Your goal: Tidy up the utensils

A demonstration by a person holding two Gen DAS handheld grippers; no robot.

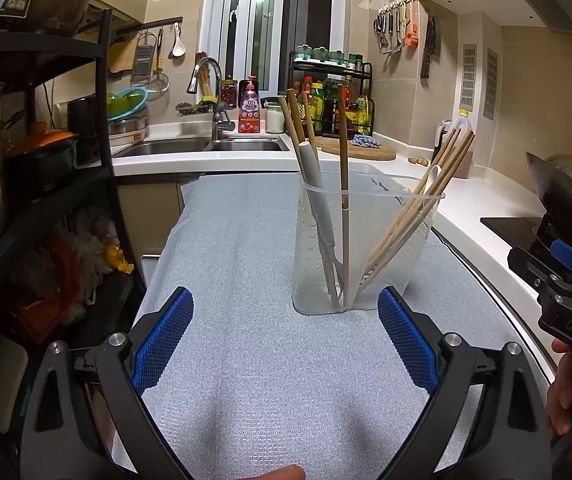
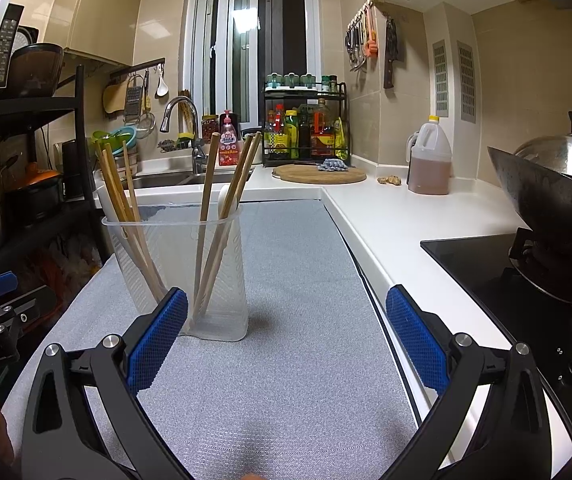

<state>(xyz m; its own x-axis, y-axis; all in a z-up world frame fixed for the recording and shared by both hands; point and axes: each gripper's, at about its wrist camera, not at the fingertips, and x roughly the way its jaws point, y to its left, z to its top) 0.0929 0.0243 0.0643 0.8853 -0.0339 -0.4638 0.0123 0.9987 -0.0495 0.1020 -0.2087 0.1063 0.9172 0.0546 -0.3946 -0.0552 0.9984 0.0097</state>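
A clear plastic utensil holder (image 1: 382, 276) (image 2: 174, 268) stands upright on the grey mat (image 1: 246, 360) (image 2: 306, 340). Several wooden chopsticks (image 1: 342, 152) (image 2: 208, 184) and a white spoon (image 1: 314, 176) lean inside its compartments. My left gripper (image 1: 286, 312) is open just in front of the holder, nothing between its blue pads (image 1: 166, 336). My right gripper (image 2: 286, 312) is open too, the holder just beyond its left pad (image 2: 158, 336). Each gripper shows at the edge of the other's view.
A wok (image 2: 546, 196) sits on the black cooktop (image 2: 478, 264) to the right. Behind are a sink (image 1: 202, 146), a round cutting board (image 2: 320, 174), an oil jug (image 2: 430, 160) and a spice rack (image 2: 306, 124). A black shelf rack (image 1: 38, 168) with pots stands at left.
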